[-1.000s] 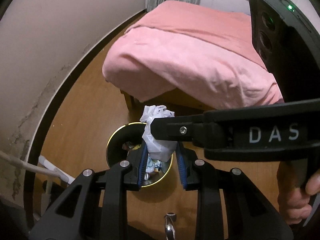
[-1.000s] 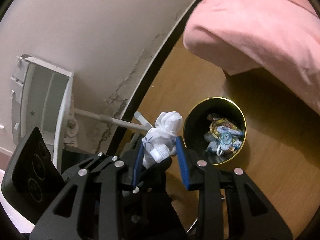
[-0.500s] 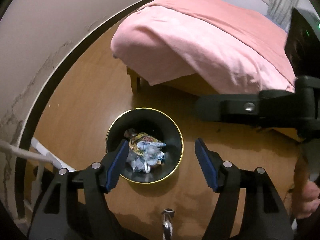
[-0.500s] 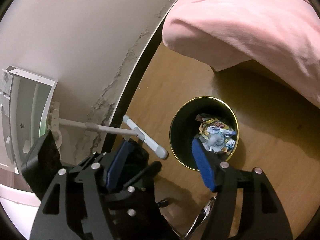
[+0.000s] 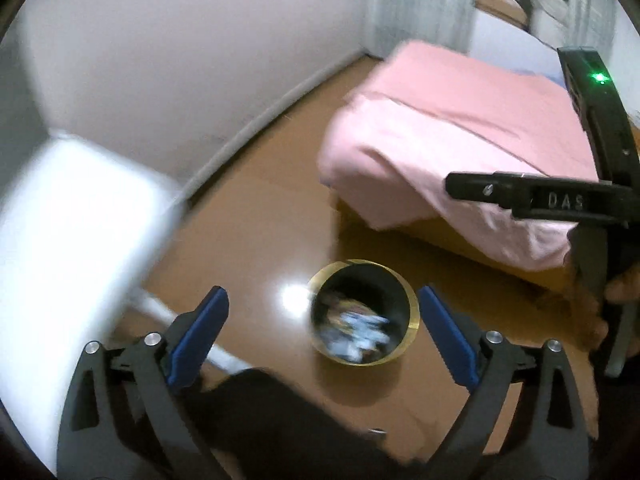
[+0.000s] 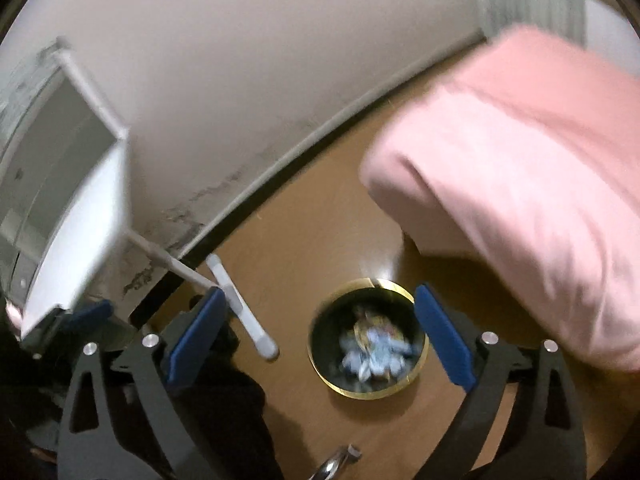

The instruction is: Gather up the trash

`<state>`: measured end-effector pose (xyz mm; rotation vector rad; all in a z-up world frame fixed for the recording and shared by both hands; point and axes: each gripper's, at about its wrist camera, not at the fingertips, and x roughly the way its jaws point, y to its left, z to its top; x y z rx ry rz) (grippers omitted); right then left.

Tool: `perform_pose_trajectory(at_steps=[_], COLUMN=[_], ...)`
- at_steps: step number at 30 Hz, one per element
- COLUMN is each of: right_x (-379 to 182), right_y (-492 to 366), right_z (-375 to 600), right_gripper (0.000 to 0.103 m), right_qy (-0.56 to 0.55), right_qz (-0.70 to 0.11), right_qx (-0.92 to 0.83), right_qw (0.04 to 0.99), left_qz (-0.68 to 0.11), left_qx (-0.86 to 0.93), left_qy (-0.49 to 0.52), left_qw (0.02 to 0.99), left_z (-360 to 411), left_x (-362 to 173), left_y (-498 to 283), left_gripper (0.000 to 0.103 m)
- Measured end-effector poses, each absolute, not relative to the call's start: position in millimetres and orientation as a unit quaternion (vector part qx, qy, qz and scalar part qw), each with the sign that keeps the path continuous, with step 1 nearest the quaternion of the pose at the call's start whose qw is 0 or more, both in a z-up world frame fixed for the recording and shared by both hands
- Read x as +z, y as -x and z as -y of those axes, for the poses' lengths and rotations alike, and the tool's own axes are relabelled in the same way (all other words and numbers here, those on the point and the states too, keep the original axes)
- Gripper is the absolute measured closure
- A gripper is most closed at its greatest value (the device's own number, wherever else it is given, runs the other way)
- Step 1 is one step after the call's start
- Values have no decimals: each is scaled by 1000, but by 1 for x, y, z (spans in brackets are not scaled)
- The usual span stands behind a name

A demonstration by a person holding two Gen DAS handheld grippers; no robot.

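Bed: pink cover, beside the wall, its near corner just past the bin.
Bin: black with gold rim, on the wooden floor; crumpled trash lies inside.
Left gripper: jaws just been opening, now wide, nothing between them.
Right gripper: likewise spread wide, empty.

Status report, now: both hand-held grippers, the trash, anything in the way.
Left hand-held gripper and right hand-held gripper open, jaws just widened, nothing between them. Trash in the black bin. Nothing blocking the bin.
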<state>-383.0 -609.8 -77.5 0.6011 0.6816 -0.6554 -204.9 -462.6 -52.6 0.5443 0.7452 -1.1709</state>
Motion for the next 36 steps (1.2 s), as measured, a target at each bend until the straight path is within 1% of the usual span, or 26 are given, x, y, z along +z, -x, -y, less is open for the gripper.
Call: perform_pose_trajectory(at_steps=[3,6,12,15,18,22,27,32,36], right_x=[-37,-15,22,37,42,41,37,31,28], right_y=[329,275,186,159,142,124,121,118,115], right_z=[573,533,443,406,382,362,345,342,339], right_gripper=[7,7,7,7,7,7,7,7,7], right_qy=[-237,-201,-146,-110,-103,-81,-40,-30,-26], right_qz=[-318,-325,-319,-310,-306,-324,-323,-325,-327], right_qx=[-263,-219,-124,-108,-90,-86,-91,-93,-92], right_qw=[880,898,928,938,942,939,941,941,940], left_qz=[-321,-312,-329,-335,-323,-315,-302,-296,-306], left_qx=[-479,-406,-245,-180,-150,-125,-103,-99,-101], left_qy=[-222,-204,-157,-130,-108,-84,-87,-89,-70], left_qw=[786,835,898,916,928,937,944,946,944], left_z=[398,326,180,130,99,69,62,52,48], left_x=[-17,5,22,30,43,52,53,46,43], left_y=[167,127,64,48,45,46,47,49,43], left_gripper=[7,7,7,7,7,7,7,7,7])
